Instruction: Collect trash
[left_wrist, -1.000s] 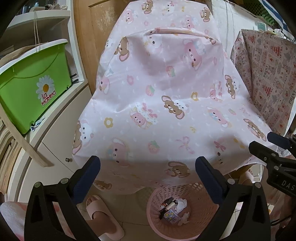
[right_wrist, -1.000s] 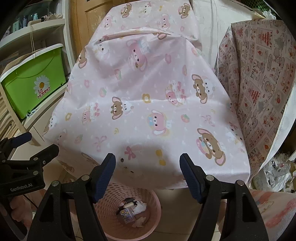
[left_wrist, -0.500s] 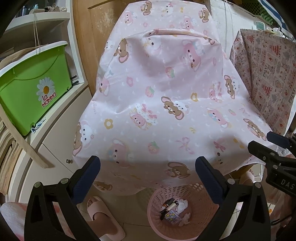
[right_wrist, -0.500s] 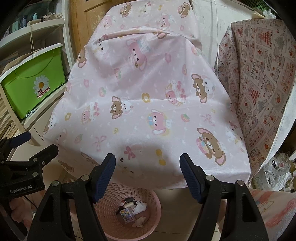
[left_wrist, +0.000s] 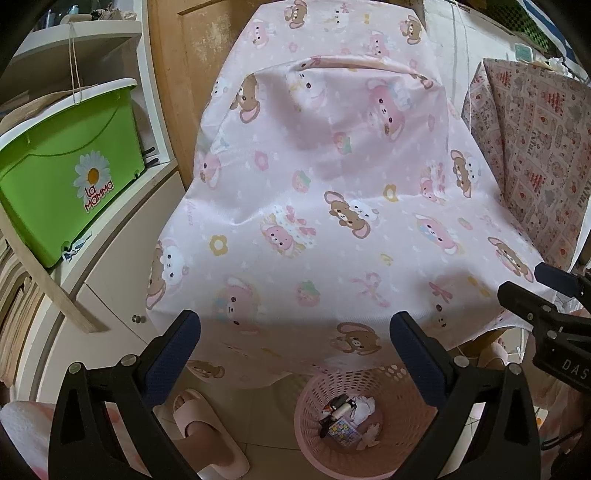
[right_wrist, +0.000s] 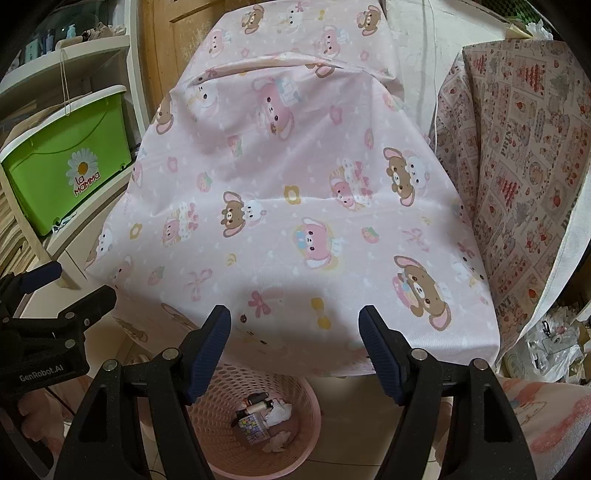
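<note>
Across the bench (left_wrist: 332, 192) lies a pink bear-print cloth, bare on top. Below its near edge stands a pink basket (right_wrist: 303, 424) with the trash (right_wrist: 264, 413) inside. Both the left hand-held gripper (left_wrist: 295, 343) and right hand-held gripper (right_wrist: 295, 339) hang spread wide, pinching nothing.

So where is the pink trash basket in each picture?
Left wrist view: the pink basket sits at the bottom, right of centre, under the tablecloth edge.
Right wrist view: the pink basket sits at the bottom, left of centre, between the fingers.
Shared landmark: the green box at the left of both.
</note>
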